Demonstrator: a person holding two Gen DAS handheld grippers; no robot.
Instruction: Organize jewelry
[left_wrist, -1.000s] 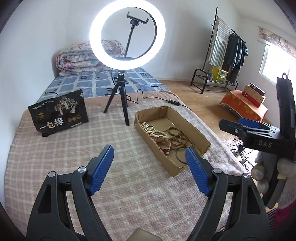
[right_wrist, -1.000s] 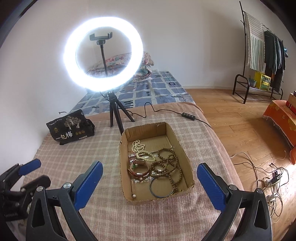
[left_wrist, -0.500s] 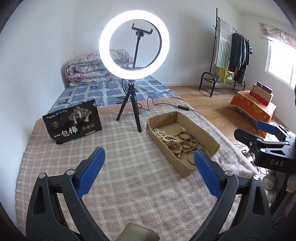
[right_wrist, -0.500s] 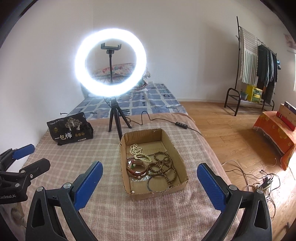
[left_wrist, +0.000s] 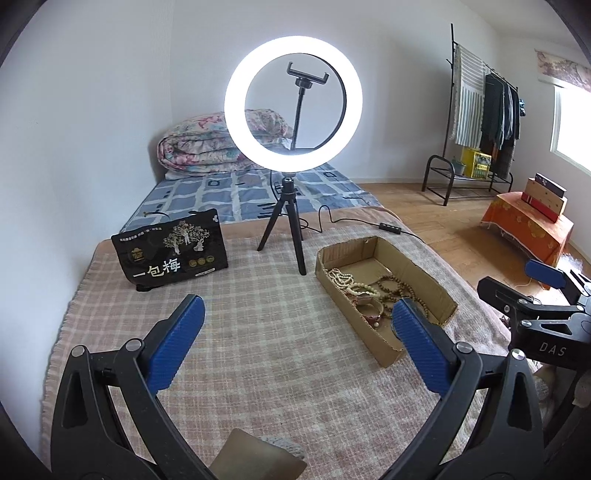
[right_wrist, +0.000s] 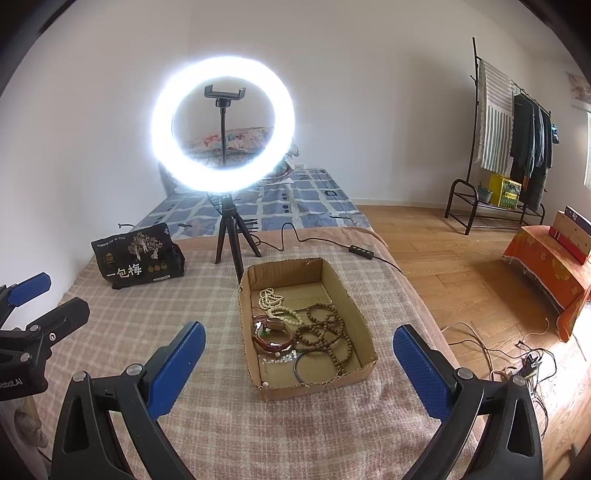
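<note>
A shallow cardboard box (right_wrist: 360, 321) lies on the checked blanket and holds jewelry: a white bead strand (right_wrist: 271, 297), brown wooden bead strings (right_wrist: 325, 328), a reddish bracelet (right_wrist: 271, 341) and a dark bangle (right_wrist: 314, 365). The box also shows in the left wrist view (left_wrist: 424, 280). My left gripper (left_wrist: 295, 332) is open and empty, well back from the box on its left. My right gripper (right_wrist: 299, 360) is open and empty, raised in front of the box. Each gripper shows at the edge of the other's view.
A lit ring light on a black tripod (right_wrist: 229, 236) stands behind the box, its cable (right_wrist: 360, 251) trailing right. A black printed bag (right_wrist: 138, 260) stands at the back left. The blanket's right edge (right_wrist: 436, 325) drops to a wooden floor with cables.
Both grippers have pulled back and up from the box, so it looks smaller and farther. Both stay open and empty.
</note>
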